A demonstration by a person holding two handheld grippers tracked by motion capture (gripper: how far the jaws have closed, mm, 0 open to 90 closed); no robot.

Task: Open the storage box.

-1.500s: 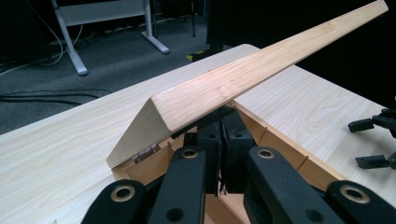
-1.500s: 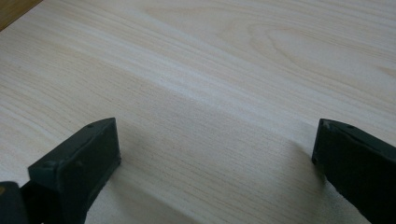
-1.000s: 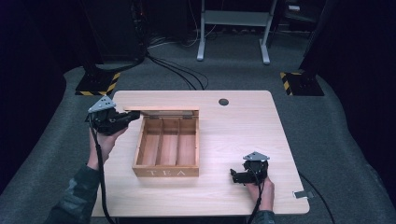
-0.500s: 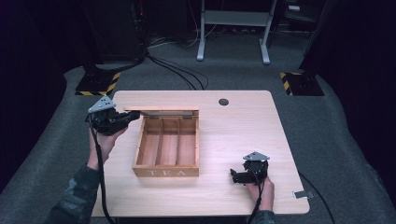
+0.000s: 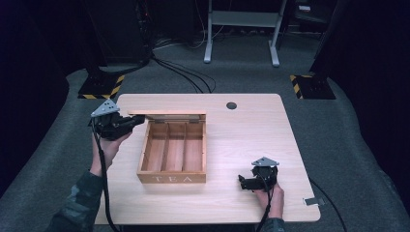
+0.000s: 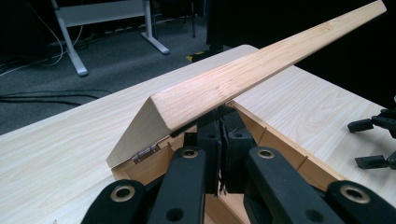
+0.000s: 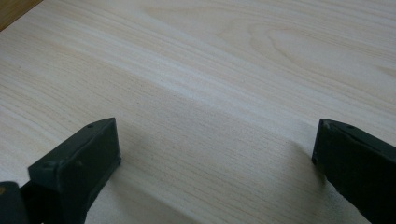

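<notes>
A lab: hazard-taped stands (image 5: 100,88) (floor cables (image 5: 186,77)) ring the table (image 5: 251,140)

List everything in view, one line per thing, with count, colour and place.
tea box: one, light wood, "TEA" on its front, mid-left of the table, three compartments with nothing visible in them.
lid: one, light wood, hinged at the box's far edge, raised.
table: one, pale wood, with a dark round hole near its far edge.
metal stand: one, grey, on the floor beyond the table.
cables: several, black, on the floor.
left gripper: black, at the lid's left corner, jaws closed together under the lid.
right gripper: black, near the table's front right, jaws open.
</notes>
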